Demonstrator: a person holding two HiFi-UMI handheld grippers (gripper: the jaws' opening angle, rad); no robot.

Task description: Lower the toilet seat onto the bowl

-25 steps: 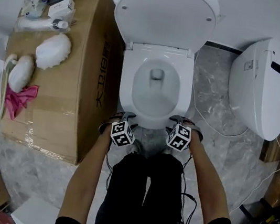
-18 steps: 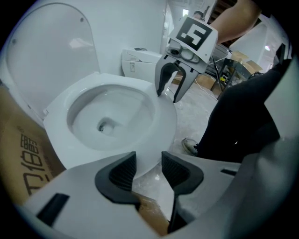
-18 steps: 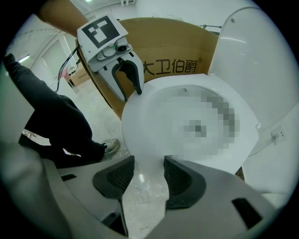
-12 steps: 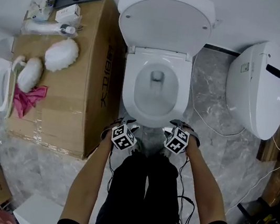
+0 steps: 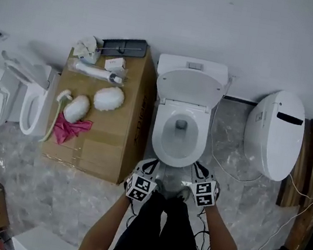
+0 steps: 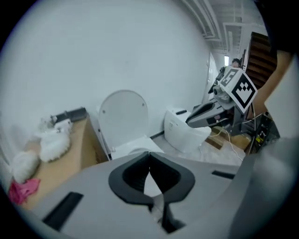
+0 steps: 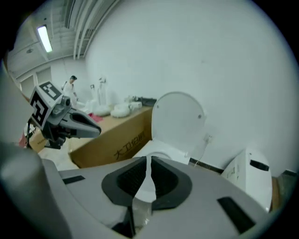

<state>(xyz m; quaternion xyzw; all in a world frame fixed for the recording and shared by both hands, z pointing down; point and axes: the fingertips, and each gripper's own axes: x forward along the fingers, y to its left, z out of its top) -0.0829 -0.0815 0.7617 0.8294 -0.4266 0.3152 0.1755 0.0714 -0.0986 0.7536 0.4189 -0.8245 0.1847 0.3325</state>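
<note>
The white toilet bowl (image 5: 177,151) stands against the wall with its seat cover (image 5: 187,88) raised upright behind it. The cover also shows in the left gripper view (image 6: 124,116) and the right gripper view (image 7: 180,119). My left gripper (image 5: 152,165) and right gripper (image 5: 196,170) hover side by side just in front of the bowl's front rim, touching nothing. The left gripper (image 6: 149,154) has just closed, its tips meeting on nothing. The right gripper (image 7: 148,159) has been closing too; a thin slit remains, with nothing in it.
A large cardboard box (image 5: 105,145) stands left of the toilet, carrying white brushes and a pink cloth (image 5: 69,129). A second white toilet unit (image 5: 272,141) lies at the right, with cables on the marble floor. Another seat (image 5: 28,107) stands at the far left.
The head view has risen, so the toilet looks smaller and farther away. Both grippers came up with it and stay in front of the bowl. The cover is still upright.
</note>
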